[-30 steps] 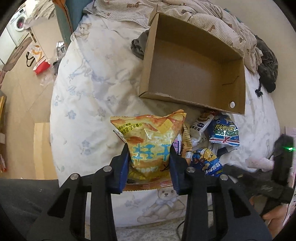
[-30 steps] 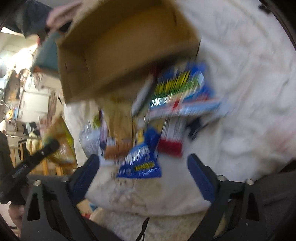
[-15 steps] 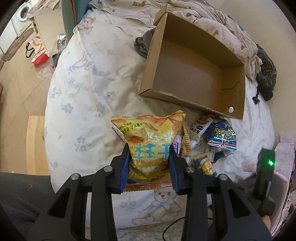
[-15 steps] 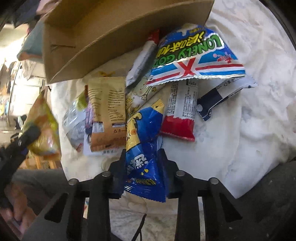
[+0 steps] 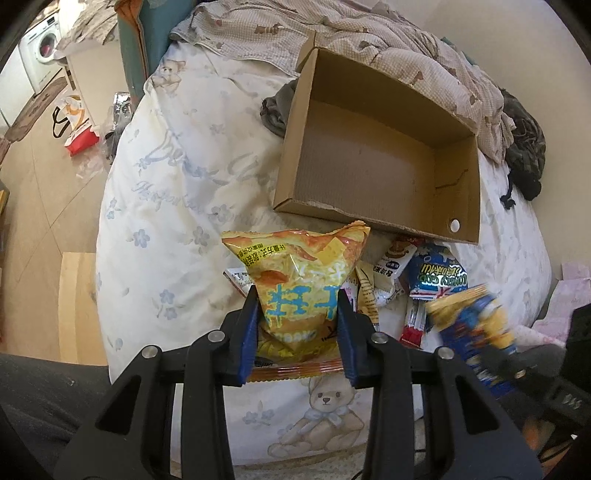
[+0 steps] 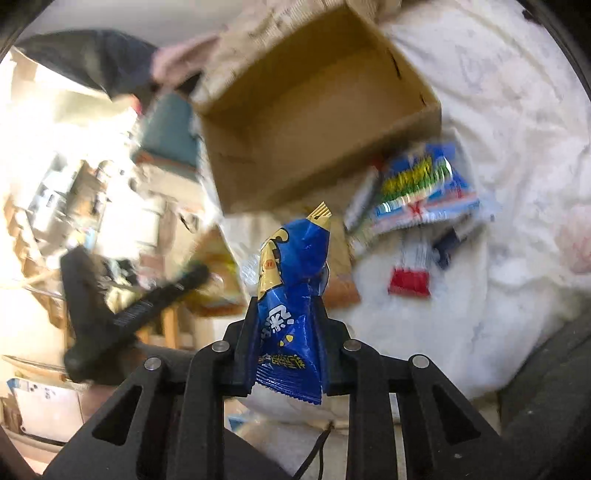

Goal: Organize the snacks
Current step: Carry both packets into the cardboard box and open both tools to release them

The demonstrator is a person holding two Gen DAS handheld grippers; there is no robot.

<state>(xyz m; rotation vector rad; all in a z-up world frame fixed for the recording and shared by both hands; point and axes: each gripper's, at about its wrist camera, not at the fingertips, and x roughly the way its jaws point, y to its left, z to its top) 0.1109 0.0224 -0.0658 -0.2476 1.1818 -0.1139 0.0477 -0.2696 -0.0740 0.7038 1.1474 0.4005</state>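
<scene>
The left claw (image 5: pixel 297 325) squeezes a yellow bag (image 5: pixel 295 284) above the bed (image 5: pixel 166 206). Far behind it sits the box (image 5: pixel 373 162). More snacks (image 5: pixel 424 273) lie near the box. On the right, the right claw (image 6: pixel 286 328) squeezes a blue pack (image 6: pixel 290 314).

Yellow chip bag (image 5: pixel 299 291) and blue snack packet (image 6: pixel 291 314) held upright, near the empty cardboard box (image 5: pixel 373 162); other snacks (image 5: pixel 417 277) lie beside it.

Surface: my bed (image 5: pixel 177 192), white floral-print duvet.
On it: cardboard box (image 5: pixel 376 155), loose snack packets (image 5: pixel 417 280), checked blanket (image 5: pixel 332 33).
</scene>
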